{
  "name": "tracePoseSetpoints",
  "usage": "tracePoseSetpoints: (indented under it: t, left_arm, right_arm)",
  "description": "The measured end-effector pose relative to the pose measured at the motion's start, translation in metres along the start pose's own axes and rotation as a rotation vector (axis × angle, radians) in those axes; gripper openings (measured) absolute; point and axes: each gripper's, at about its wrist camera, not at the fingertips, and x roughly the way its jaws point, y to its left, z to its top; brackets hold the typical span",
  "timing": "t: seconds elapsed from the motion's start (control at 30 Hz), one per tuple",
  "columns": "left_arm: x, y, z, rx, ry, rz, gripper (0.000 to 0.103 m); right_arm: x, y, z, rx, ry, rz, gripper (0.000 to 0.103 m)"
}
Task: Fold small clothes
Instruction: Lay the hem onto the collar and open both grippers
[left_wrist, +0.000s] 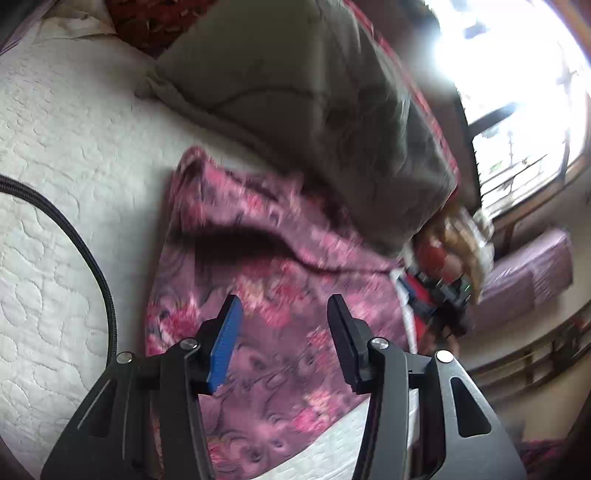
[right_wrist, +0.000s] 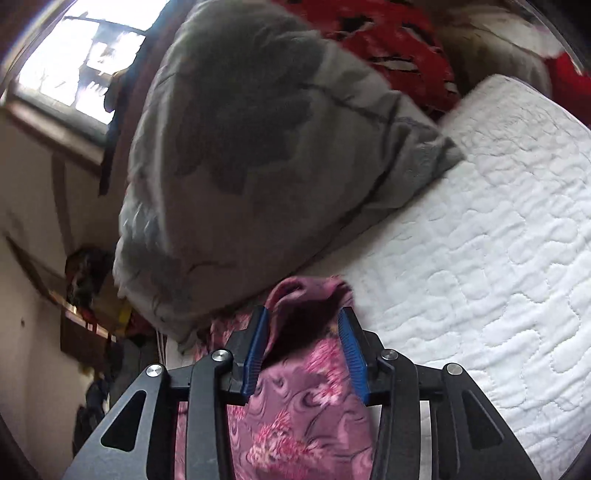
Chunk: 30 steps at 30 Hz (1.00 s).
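Note:
A small pink and purple floral garment (left_wrist: 266, 280) lies on the white quilted mattress (left_wrist: 62, 155), its far edge bunched into a raised fold. My left gripper (left_wrist: 286, 301) hovers over its middle, jaws apart with nothing pressed between them. In the right wrist view the same garment (right_wrist: 303, 406) runs under my right gripper (right_wrist: 303, 312). A humped fold of the cloth rises between the blue pads (right_wrist: 352, 350), which stand apart from each other and do not pinch it.
A big grey pillow (left_wrist: 303, 92) lies just beyond the garment, almost touching its far edge; it is also in the right wrist view (right_wrist: 251, 147). A black cable (left_wrist: 92, 258) curves over the mattress at left. A red patterned blanket (right_wrist: 399, 40) lies behind the pillow. Bright window (left_wrist: 517, 74) at right.

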Motion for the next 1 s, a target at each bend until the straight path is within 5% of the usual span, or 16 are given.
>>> tracePoseSetpoints:
  t: [0.17,0.23,0.4,0.47,0.53,0.6,0.73,0.77,0.8,0.83,0.9,1.0]
  left_arm:
    - [0.037,-0.008,0.032,-0.018,0.043,0.105,0.045]
    - [0.042,-0.010,0.065,-0.059,-0.018,0.151,0.038]
    - [0.018,0.015,0.117,-0.263,-0.180,0.257,0.029]
    - [0.007,0.030,0.119,-0.307,-0.184,0.239,0.029]
    - [0.000,0.035,0.110,-0.268,-0.170,0.233,0.034]
    - [0.003,0.036,0.098,-0.228,-0.133,0.241,0.054]
    - [0.029,0.044,0.069,-0.244,-0.002,0.182,0.058]
    - [0.035,0.043,0.067,-0.240,0.010,0.178,0.052]
    - [0.039,0.036,0.063,-0.206,0.001,0.205,0.035]
    - [0.041,0.030,0.062,-0.172,-0.008,0.236,0.027]
    - [0.047,0.021,0.064,-0.126,-0.026,0.315,0.013]
    - [0.052,0.024,0.070,-0.148,-0.032,0.397,0.011]
  right_arm:
    - [0.029,0.011,-0.002,-0.044,0.109,-0.009,0.035]
    - [0.041,0.016,0.001,-0.022,0.107,-0.007,0.026]
    - [0.035,0.012,0.015,0.056,-0.025,-0.008,0.029]
    - [0.025,0.004,0.019,0.076,-0.062,-0.037,0.030]
    - [0.014,-0.006,0.020,0.055,-0.061,-0.086,0.042]
    - [0.012,-0.014,0.017,0.024,-0.034,-0.142,0.051]
    - [0.024,-0.028,0.008,0.056,0.030,-0.175,0.051]
    - [0.029,-0.026,0.005,0.058,0.035,-0.164,0.051]
    - [0.031,-0.023,0.002,0.041,0.033,-0.158,0.041]
    - [0.032,-0.017,0.001,0.004,0.033,-0.134,0.007]
    - [0.027,-0.001,0.000,-0.078,-0.005,-0.163,0.005]
    - [0.015,-0.004,0.006,-0.048,-0.074,-0.200,0.005]
